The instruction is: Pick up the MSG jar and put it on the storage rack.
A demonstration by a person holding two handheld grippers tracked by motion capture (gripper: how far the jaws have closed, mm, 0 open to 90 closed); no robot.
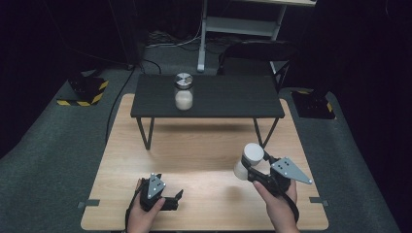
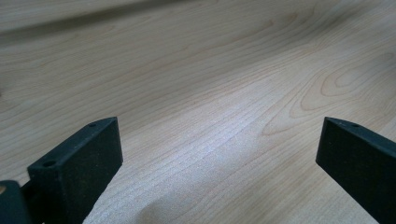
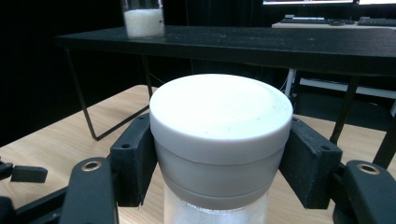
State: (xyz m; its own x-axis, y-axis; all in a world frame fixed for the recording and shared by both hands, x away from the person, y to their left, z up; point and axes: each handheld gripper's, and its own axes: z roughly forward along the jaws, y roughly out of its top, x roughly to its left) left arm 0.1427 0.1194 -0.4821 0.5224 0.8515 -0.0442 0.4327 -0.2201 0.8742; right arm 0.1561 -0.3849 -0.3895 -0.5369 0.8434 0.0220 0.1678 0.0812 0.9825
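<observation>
While the right gripper (image 1: 252, 167) clamps its fingers on the white-lidded jar (image 3: 219, 140) above the bench (image 1: 194, 165), the carry is underway; next, set it on the black shelf (image 1: 233, 97). The left gripper (image 1: 177, 196) rests open.

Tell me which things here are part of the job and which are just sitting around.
In the job:
- white-lidded clear plastic jar, clamped in the right gripper
- black metal shelf

Sitting around:
- silver-lidded glass jar of white powder
- left gripper, open
- light wooden table
</observation>
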